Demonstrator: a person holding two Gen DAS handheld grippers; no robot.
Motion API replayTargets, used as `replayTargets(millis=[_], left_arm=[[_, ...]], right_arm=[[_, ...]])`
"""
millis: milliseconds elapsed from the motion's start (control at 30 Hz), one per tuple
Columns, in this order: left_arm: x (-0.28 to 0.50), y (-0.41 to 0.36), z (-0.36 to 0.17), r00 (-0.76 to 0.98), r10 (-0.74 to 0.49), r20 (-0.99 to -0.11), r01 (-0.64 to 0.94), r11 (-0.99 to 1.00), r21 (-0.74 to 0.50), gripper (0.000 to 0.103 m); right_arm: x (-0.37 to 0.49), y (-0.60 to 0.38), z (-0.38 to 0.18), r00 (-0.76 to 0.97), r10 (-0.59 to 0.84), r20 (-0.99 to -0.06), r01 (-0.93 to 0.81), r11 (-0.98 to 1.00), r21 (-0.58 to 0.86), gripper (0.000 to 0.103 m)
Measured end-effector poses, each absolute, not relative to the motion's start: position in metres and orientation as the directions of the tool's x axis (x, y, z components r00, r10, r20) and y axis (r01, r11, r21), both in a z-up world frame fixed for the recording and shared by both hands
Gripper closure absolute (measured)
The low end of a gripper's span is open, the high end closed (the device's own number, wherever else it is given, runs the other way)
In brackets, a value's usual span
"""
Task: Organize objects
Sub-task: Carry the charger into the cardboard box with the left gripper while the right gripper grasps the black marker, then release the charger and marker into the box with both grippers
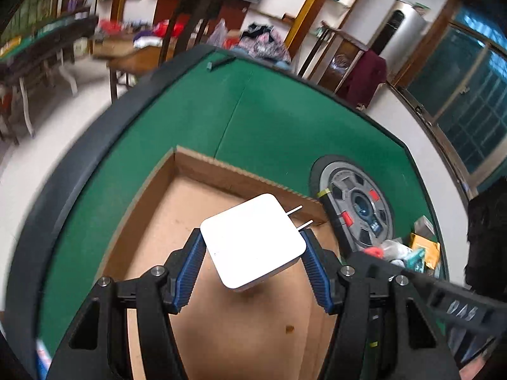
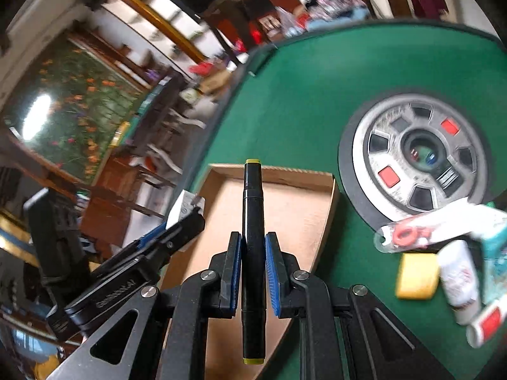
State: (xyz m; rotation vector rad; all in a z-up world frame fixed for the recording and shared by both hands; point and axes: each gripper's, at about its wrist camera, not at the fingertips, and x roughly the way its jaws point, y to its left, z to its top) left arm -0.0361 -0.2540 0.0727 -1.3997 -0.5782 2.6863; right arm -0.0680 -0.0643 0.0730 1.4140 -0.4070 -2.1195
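My left gripper (image 1: 252, 237) is shut on a white square charger plug (image 1: 253, 242) with two metal prongs pointing right, held above an open cardboard box (image 1: 152, 221). My right gripper (image 2: 253, 237) is shut on a black marker (image 2: 252, 221) with yellow-green end caps, held upright along the fingers above the same box (image 2: 301, 209). The left gripper (image 2: 183, 224) with the charger (image 2: 182, 209) shows at the left of the right wrist view. The right gripper's arm (image 1: 443, 297) shows at the lower right of the left wrist view.
The box sits on a green felt table (image 1: 285, 126) with a dark raised rim (image 1: 63, 174). A round grey control panel (image 2: 421, 152) with red buttons lies right of the box. Loose items lie beyond it: a yellow block (image 2: 416, 275), a white tube (image 2: 459, 278), packets (image 2: 412, 234).
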Motion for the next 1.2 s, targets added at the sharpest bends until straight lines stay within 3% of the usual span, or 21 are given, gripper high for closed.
replayTargets(millis=[233, 433, 633, 700, 767, 833, 900, 1000, 1067, 1100, 1200], left_arm=[[-0.052, -0.255, 0.03, -0.543, 0.261, -0.798, 0.153, -0.904, -0.4, 0.043], [-0.058, -0.247, 0.029, -0.553, 0.25, -0.795, 0.154, -0.907, -0.392, 0.043], [-0.053, -0.259, 0.032, -0.574, 0.301, -0.762, 0.171, -0.866, -0.47, 0.041], [-0.047, -0.263, 0.039, -0.591, 0.311, -0.744, 0.169, -0.854, -0.492, 0.037], [-0.04, -0.265, 0.048, -0.608, 0.292, -0.739, 0.179, -0.856, -0.485, 0.033], [-0.028, -0.269, 0.062, -0.629, 0.275, -0.727, 0.182, -0.857, -0.482, 0.031], [-0.015, -0.266, 0.076, -0.648, 0.268, -0.713, 0.168, -0.863, -0.477, 0.028], [0.005, -0.244, 0.099, -0.681, 0.274, -0.679, 0.101, -0.883, -0.458, 0.019], [0.015, -0.224, 0.109, -0.688, 0.292, -0.665, 0.049, -0.895, -0.443, 0.016], [0.02, -0.214, 0.112, -0.684, 0.311, -0.66, 0.017, -0.898, -0.44, 0.015], [0.026, -0.176, 0.113, -0.657, 0.352, -0.667, -0.055, -0.904, -0.423, 0.014]], right_arm=[[-0.084, -0.085, 0.044, -0.302, -0.494, -0.815, 0.258, -0.866, 0.429, 0.086], [-0.09, -0.087, 0.04, -0.298, -0.482, -0.824, 0.247, -0.873, 0.421, 0.086], [-0.095, -0.074, 0.033, -0.309, -0.52, -0.796, 0.249, -0.852, 0.46, 0.082], [-0.094, -0.067, 0.037, -0.31, -0.55, -0.775, 0.249, -0.834, 0.492, 0.074], [-0.09, -0.056, 0.048, -0.332, -0.563, -0.757, 0.249, -0.826, 0.505, 0.055], [-0.079, -0.047, 0.062, -0.367, -0.559, -0.743, 0.271, -0.829, 0.49, 0.052], [-0.063, -0.033, 0.085, -0.432, -0.525, -0.733, 0.312, -0.85, 0.425, 0.048], [-0.032, -0.006, 0.12, -0.572, -0.447, -0.688, 0.342, -0.892, 0.295, 0.031], [-0.003, 0.017, 0.143, -0.705, -0.357, -0.613, 0.317, -0.932, 0.177, 0.015], [0.014, 0.03, 0.151, -0.788, -0.286, -0.546, 0.273, -0.956, 0.107, 0.002], [0.049, 0.066, 0.147, -0.919, -0.172, -0.356, 0.168, -0.985, 0.042, 0.0]])
